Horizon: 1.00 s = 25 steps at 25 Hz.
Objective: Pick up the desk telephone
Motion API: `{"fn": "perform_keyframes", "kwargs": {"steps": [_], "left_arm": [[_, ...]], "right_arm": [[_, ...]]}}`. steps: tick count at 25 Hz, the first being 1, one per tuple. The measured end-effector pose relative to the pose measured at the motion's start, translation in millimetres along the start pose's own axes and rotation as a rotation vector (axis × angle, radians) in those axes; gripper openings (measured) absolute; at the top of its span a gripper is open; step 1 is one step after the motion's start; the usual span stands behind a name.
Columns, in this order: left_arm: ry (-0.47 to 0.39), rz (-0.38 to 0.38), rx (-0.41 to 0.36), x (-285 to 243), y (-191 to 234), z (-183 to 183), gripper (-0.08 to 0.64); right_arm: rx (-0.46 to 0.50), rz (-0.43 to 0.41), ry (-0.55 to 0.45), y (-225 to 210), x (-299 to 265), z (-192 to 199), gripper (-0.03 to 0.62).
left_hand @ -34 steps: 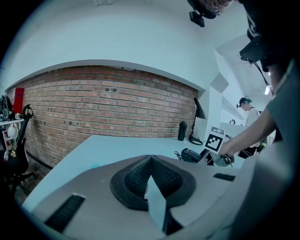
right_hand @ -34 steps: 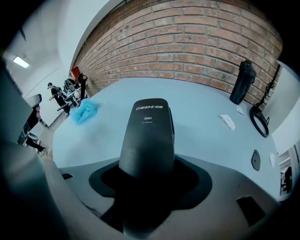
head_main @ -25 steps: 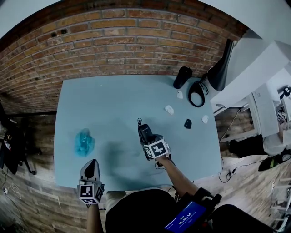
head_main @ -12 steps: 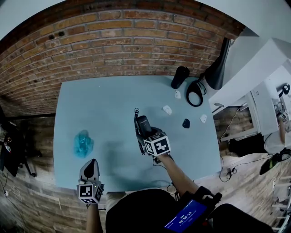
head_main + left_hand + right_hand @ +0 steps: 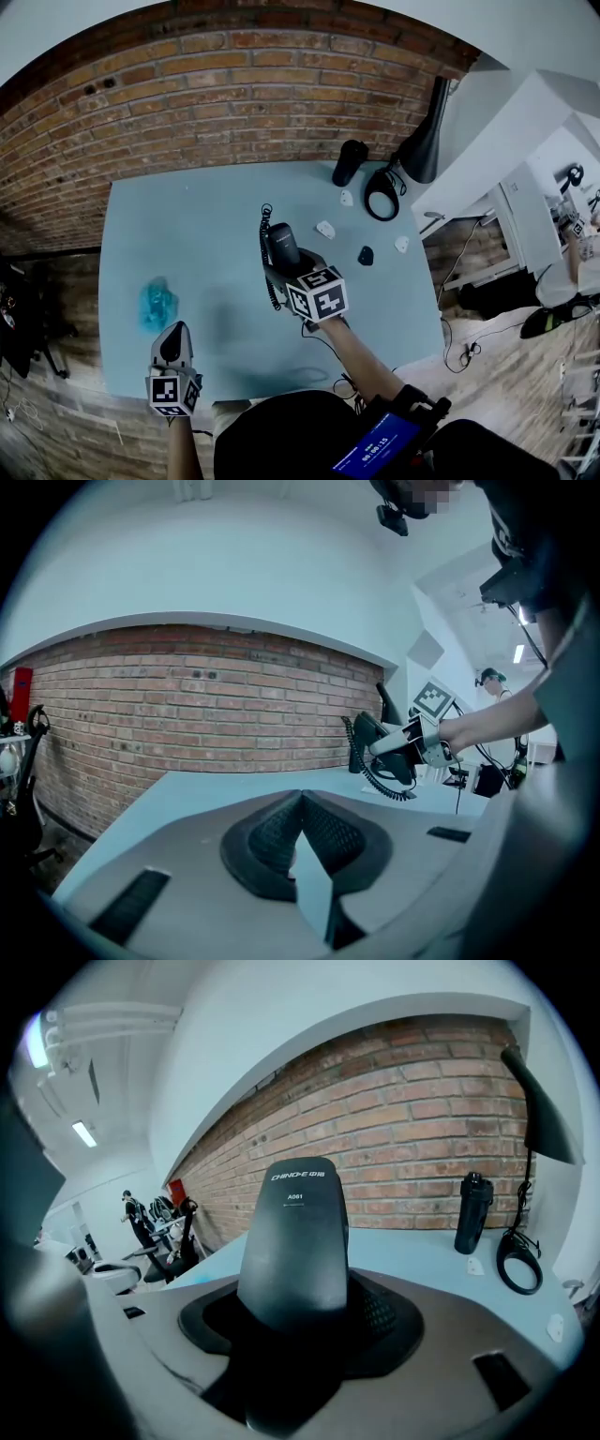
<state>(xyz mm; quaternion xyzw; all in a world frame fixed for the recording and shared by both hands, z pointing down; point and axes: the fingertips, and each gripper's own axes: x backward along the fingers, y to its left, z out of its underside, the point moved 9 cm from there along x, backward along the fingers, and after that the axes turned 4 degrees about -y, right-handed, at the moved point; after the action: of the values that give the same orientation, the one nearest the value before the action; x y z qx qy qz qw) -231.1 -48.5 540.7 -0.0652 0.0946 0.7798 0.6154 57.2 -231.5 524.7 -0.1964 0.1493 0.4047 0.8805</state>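
Observation:
The black desk telephone (image 5: 280, 247) hangs above the pale blue table (image 5: 197, 234), and its coiled cord (image 5: 265, 267) dangles beside it. My right gripper (image 5: 286, 270) is shut on the telephone's body. In the right gripper view the telephone (image 5: 295, 1241) stands upright between the jaws and fills the middle. My left gripper (image 5: 172, 339) is at the table's near left edge, shut and holding nothing. In the left gripper view its pads (image 5: 281, 832) meet at the tips. That view also shows the telephone (image 5: 382, 744) held off to the right.
A crumpled blue wrapper (image 5: 157, 303) lies on the table's left. At the back right stand a black bottle (image 5: 350, 161), a black lamp (image 5: 424, 141) and a black ring (image 5: 382, 197). Small white pieces (image 5: 325, 228) and a black one (image 5: 365, 254) lie nearby. A brick wall runs behind.
My right gripper has risen with the telephone, which now hangs higher above the table with its cord trailing. My left gripper has shifted slightly to the left.

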Motion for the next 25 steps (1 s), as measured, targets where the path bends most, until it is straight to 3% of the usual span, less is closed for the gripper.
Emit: {"fn": "perform_keyframes", "kwargs": {"steps": [6,25], "left_arm": [[-0.029,0.051,-0.044,-14,-14,-18,0.025],[-0.232,0.177,-0.19,-55,-53,-108,0.025]], "right_arm": [[0.024,-0.02,-0.118,5,21,-39,0.279],[0.098,-0.056,-0.504,22,94,-144,0.279]]}}
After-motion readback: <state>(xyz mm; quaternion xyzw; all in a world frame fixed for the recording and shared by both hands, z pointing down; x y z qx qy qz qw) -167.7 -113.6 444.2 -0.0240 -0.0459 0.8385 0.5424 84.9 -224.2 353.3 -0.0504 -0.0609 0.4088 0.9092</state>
